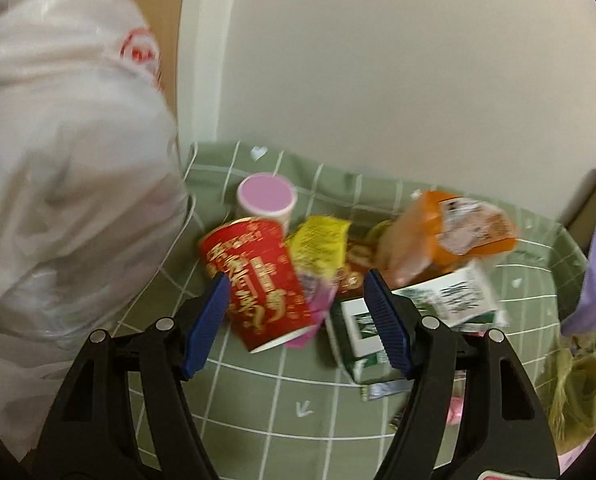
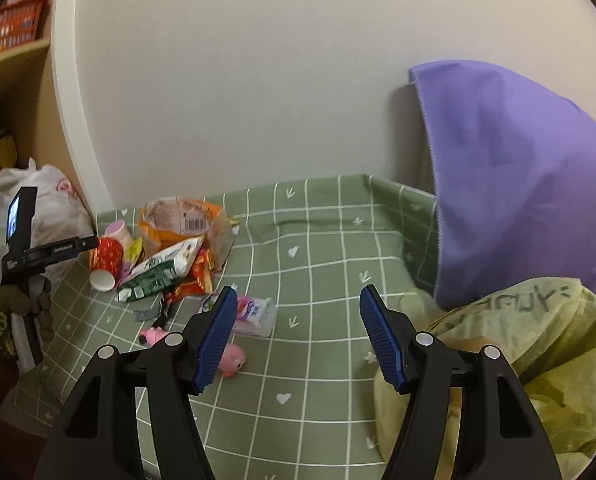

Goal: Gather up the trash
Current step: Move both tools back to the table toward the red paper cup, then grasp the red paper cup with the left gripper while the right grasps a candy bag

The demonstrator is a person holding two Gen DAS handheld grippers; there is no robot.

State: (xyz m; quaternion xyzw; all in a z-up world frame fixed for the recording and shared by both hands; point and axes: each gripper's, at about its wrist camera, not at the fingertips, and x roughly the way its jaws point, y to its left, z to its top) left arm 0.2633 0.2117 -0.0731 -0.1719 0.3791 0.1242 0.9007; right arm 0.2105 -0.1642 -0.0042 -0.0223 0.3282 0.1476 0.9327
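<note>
A pile of trash lies on a green checked bed sheet point(image 1: 258, 392). In the left wrist view I see a tipped red paper cup point(image 1: 254, 280), a pink-topped cup point(image 1: 264, 200), a yellow wrapper point(image 1: 317, 244), an orange bag point(image 1: 449, 232) and a green-white carton point(image 1: 429, 312). My left gripper point(image 1: 298, 312) is open, its jaws on either side of the red cup's lower half and the carton's edge. My right gripper point(image 2: 294, 336) is open and empty above the sheet, right of the pile point(image 2: 166, 248). A tissue pack point(image 2: 254, 314) and pink bits point(image 2: 232, 360) lie near its left finger.
A white plastic bag point(image 1: 58, 160) bulges at the left, also in the right wrist view point(image 2: 46, 208). A purple pillow point(image 2: 517, 184) and a yellow-green blanket point(image 2: 537, 360) lie at the right. A white wall stands behind; a shelf point(image 2: 14, 52) is far left.
</note>
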